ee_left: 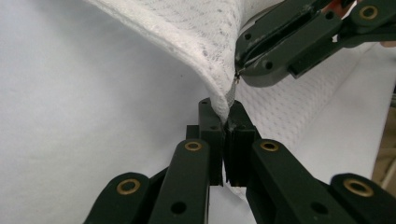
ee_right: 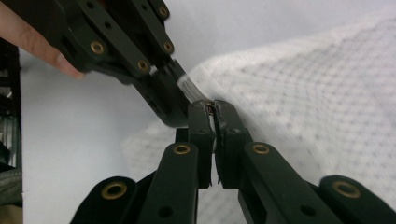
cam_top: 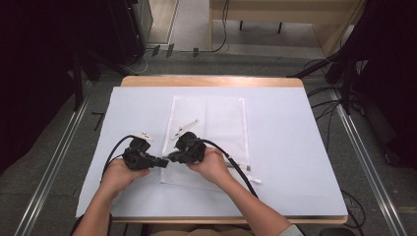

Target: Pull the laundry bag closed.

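White mesh bag (cam_top: 209, 132) lies flat on the white sheet (cam_top: 275, 162) that covers the table (cam_top: 211, 81), around the middle of it, its long sides running from the far edge toward the near one. The bag's near left corner is lifted off the sheet, and both grippers meet there.

At the left, the left gripper (cam_top: 162, 162) comes in from the left side, held in the person's left hand (cam_top: 119, 173). In the left gripper view its jaws are closed, pinching the edge of the mesh where a grey zipper strip (ee_left: 230, 95) runs down into them; the fabric rises from the jaws and folds over to the upper left.

Just to its right, the right gripper (cam_top: 172, 157) is held in the right hand (cam_top: 212, 164), which rests over the bag's near left part. The right gripper view shows its jaws pressed together on the same edge of the bag, with the mesh spreading off to the right. The two sets of jaw tips sit just beside each other, nearly touching.
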Demonstrator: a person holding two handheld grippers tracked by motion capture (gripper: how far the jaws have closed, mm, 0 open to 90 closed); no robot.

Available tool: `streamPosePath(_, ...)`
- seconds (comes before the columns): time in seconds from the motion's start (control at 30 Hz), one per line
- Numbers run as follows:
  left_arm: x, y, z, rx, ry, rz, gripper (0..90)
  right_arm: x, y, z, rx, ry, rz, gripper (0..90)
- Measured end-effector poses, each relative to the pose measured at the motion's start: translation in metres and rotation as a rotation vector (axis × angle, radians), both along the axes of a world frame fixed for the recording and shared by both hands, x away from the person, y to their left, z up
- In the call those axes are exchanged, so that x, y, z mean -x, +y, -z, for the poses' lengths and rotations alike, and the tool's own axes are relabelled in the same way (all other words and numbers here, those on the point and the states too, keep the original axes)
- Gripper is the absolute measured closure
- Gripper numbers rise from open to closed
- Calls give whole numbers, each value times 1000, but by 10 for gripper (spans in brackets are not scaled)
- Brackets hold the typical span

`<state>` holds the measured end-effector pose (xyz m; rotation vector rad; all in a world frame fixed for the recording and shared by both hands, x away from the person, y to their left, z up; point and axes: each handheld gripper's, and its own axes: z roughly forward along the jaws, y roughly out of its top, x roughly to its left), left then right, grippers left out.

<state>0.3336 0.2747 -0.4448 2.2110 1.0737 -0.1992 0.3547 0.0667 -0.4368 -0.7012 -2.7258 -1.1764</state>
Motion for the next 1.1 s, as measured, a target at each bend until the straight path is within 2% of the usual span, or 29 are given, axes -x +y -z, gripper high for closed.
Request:
streamPosePath(0.07,1,3,0,4,-2,-7,886,-1,-2,2,15,-8,0,885)
streamPosePath(0.2,2,3,-1,1,-19,-2,884,-3,-7,4,-12,21,5,884)
streamPosePath(0.27,2,1,0,-17,-34,5,883,-2,-7,4,-1,15,6,884)
streamPosePath(0.33,3,1,0,-17,-40,8,883,-2,-7,6,0,4,5,883)
streamPosePath(0.5,2,1,0,-15,-35,8,883,-2,-9,6,-6,9,8,884)
streamPosePath(0.63,3,1,-1,-2,-16,2,883,-3,-12,7,-6,9,10,884)
streamPosePath(0.97,4,1,-2,5,-10,2,883,-4,-19,9,-12,23,12,883)
streamPosePath(1.03,4,2,-3,19,-7,1,883,-6,-23,9,-38,57,18,883)
streamPosePath(1.1,4,2,-3,19,-13,-1,883,-6,-25,9,-34,53,23,884)
